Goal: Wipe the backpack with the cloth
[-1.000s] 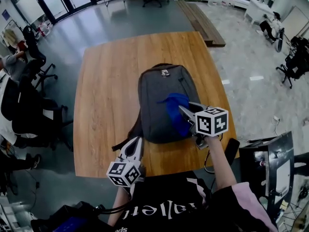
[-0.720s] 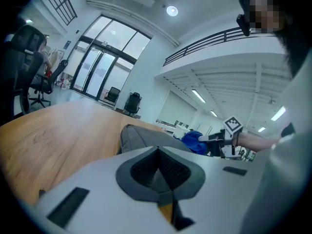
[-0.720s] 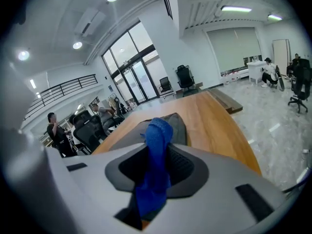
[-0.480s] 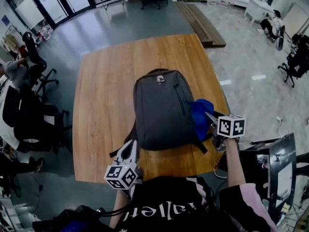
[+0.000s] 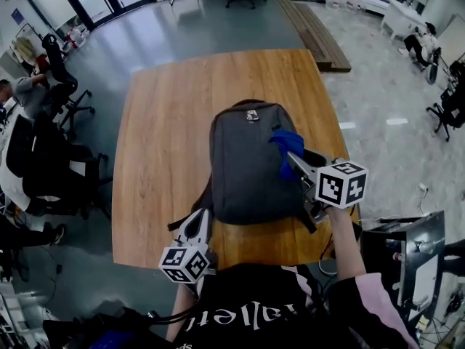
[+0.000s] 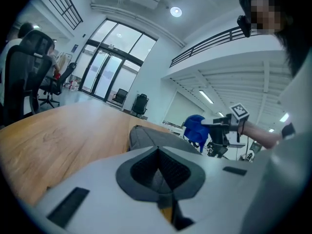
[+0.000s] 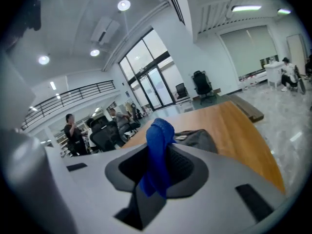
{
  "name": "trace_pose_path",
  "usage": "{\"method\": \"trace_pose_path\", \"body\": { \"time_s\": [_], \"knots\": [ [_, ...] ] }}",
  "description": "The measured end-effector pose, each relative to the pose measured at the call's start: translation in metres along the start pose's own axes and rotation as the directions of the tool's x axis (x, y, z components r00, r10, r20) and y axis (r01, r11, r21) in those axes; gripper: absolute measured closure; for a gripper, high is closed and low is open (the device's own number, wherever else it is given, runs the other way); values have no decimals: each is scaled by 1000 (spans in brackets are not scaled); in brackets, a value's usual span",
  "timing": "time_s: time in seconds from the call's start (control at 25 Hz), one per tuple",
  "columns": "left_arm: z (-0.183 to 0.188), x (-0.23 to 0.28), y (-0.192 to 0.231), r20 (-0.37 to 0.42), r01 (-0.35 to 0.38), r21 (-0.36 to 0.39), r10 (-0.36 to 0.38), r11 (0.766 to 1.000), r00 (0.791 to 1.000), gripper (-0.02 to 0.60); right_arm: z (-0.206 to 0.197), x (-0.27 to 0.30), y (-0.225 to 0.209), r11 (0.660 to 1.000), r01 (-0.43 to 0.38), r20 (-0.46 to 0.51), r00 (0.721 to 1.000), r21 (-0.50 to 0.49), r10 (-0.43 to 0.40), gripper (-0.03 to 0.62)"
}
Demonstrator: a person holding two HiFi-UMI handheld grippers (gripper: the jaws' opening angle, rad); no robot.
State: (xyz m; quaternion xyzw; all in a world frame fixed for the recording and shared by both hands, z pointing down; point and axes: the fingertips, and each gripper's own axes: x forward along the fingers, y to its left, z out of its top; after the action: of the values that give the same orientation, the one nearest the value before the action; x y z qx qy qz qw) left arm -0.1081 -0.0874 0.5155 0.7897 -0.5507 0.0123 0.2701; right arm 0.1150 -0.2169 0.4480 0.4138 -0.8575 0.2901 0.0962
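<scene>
"Where was the cloth (image 5: 288, 145)?"

"Pinched in the right gripper (image 5: 293, 158), touching the backpack (image 5: 245, 162) at its right edge. The bag lay lengthwise on the table (image 5: 156, 122), pointing away from the person. The left gripper (image 5: 196, 225) sat closed and empty by its near-left corner."

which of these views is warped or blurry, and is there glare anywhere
Head view: fisheye bows the table edges; otherwise sharp and evenly lit. Left gripper view: dark round vignette, and the backpack looks slightly soft. Right gripper view: same vignette, ceiling lights blown out to white, and the cloth up close is a little soft.
</scene>
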Motion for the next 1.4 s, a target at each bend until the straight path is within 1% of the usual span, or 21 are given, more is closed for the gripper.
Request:
{"method": "trace_pose_path", "body": {
  "time_s": [0.12, 0.2, 0.28, 0.4, 0.52, 0.64, 0.72, 0.92, 1.04, 1.16, 1.28, 1.4],
  "knots": [
    [3, -1, 2, 5, 8, -3, -8, 1000, 1000, 583, 5, 50, 64, 990, -138, -33, 990, -42, 137, 491],
    [6, -1, 4, 10, 15, -3, -15, 1000, 1000, 583, 0, 84, 100, 977, -197, -82, 978, -83, 190, 490],
    [9, -2, 5, 17, 20, -5, -20, 1000, 1000, 583, -9, 115, 128, 963, -243, -139, 964, -117, 226, 491],
    [10, -5, 11, 28, 18, -13, -17, 1000, 999, 583, -23, 156, 161, 943, -303, -216, 938, -138, 270, 491],
    [10, -11, 19, 31, 4, -23, -3, 1000, 1000, 583, -38, 189, 174, 932, -327, -288, 918, -157, 273, 491],
    [11, -16, 26, 32, -8, -31, 9, 999, 999, 583, -48, 204, 160, 933, -309, -346, 909, -183, 233, 491],
    [12, -19, 31, 32, -16, -37, 17, 999, 999, 583, -47, 201, 145, 941, -290, -347, 912, -174, 217, 491],
    [12, -17, 38, 26, -17, -37, 18, 999, 999, 583, -24, 175, 101, 967, -230, -271, 943, -107, 195, 491],
    [13, -9, 35, 21, 4, -30, -4, 1000, 1000, 583, -11, 150, 64, 982, -163, -225, 964, -92, 139, 491],
    [12, -2, 30, 15, 24, -25, -23, 999, 1000, 583, -1, 121, 29, 992, -104, -182, 979, -70, 90, 490],
    [11, 5, 23, 8, 41, -19, -41, 999, 999, 583, 3, 91, -10, 998, -32, -152, 988, -48, 24, 491],
    [10, 10, 17, -2, 57, -14, -57, 998, 998, 583, 0, 64, -46, 999, 32, -137, 990, -5, -32, 491]
  ]
}}
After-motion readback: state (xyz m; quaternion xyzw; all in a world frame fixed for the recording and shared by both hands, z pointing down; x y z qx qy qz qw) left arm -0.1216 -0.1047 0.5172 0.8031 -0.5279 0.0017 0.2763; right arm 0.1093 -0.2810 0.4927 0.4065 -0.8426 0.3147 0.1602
